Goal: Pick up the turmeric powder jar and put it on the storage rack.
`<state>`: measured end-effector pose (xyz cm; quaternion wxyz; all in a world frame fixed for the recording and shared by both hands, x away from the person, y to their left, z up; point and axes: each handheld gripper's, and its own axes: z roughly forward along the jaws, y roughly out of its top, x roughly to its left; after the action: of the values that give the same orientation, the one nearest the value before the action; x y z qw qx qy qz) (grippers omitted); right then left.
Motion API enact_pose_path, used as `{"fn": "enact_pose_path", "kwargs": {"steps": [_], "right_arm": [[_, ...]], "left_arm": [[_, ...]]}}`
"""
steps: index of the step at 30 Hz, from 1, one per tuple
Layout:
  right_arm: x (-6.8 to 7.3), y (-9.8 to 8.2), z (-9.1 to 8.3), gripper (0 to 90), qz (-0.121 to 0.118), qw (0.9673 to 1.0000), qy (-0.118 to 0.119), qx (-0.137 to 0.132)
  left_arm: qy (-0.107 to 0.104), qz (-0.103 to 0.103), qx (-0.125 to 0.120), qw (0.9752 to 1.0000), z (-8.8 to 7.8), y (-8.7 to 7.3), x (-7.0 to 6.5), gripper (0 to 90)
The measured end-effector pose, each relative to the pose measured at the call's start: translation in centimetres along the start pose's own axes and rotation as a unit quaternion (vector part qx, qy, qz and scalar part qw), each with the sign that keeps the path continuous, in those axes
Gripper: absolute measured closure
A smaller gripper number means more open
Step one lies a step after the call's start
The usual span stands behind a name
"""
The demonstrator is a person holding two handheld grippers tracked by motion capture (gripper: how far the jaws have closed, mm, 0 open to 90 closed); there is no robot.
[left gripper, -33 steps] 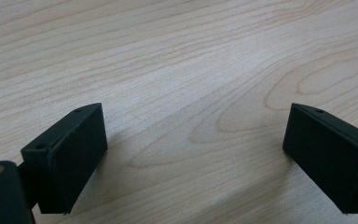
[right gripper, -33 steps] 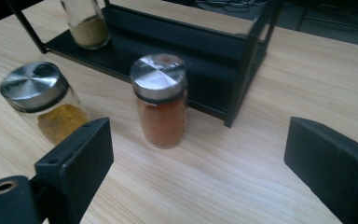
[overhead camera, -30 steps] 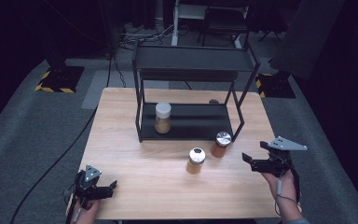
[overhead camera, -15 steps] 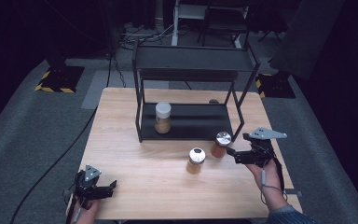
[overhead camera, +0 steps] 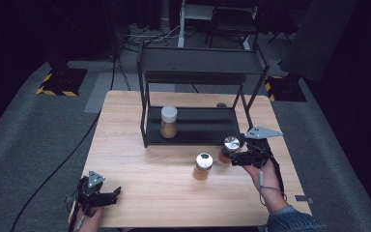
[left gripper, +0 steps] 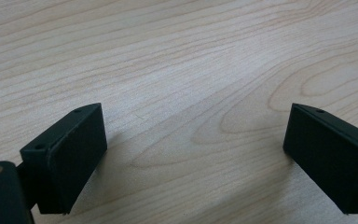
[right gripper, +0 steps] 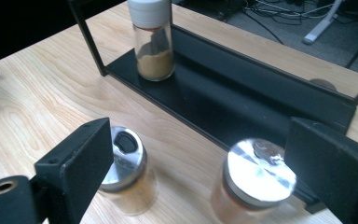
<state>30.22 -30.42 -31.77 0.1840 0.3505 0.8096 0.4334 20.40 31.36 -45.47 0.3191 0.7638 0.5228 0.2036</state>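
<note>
Tabletop (overhead camera: 140, 121) of pale wood carries a black two-level rack (overhead camera: 198, 67) toward its far edge, and in the high view a white-capped jar (overhead camera: 168, 122) of tan powder stands on the rack's lower shelf, near that shelf's left end. Two silver-lidded jars stand on the wood in front of the rack: one jar (overhead camera: 203, 166) near the middle of the tabletop, the other jar (overhead camera: 230, 147) just off the shelf's front right corner. The right gripper (overhead camera: 239, 157) reaches in from the right edge, its tips just beside that second jar and its jaws spread apart, not touching it. The left gripper (overhead camera: 112, 194) lies near the front left corner, jaws apart and empty, well away from all the jars. In the left gripper view, the two black jaws stand wide over bare wood grain with nothing between them. In the right gripper view, the jaws stand wide with both silver-lidded jars low in the gap between them, the nearer jar (right gripper: 254, 184) just inside the right-hand jaw and the other (right gripper: 126, 170) just inside the left-hand one; neither is pressed, and the white-capped jar (right gripper: 152, 39) stands beyond on the black shelf.
</note>
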Motion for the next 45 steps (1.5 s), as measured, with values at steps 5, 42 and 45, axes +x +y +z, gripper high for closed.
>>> {"fn": "enact_pose_path", "kwargs": {"steps": [5,42,45], "right_arm": [[0.5,0.6,0.6,7.9,-0.004,1.0000,0.008,0.000],[4.5,1.8,6.8,6.1,-0.011,0.9977,0.029,0.060],[4.6,1.6,7.4,6.1,-0.010,0.9969,0.031,0.072]], "left_arm": [[0.000,0.000,0.000,1.0000,0.0,0.0,0.0,5.7],[-0.001,0.002,0.001,1.0000,0.0,0.0,0.0,5.2],[-0.001,0.002,0.001,1.0000,0.0,0.0,0.0,5.2]]}}
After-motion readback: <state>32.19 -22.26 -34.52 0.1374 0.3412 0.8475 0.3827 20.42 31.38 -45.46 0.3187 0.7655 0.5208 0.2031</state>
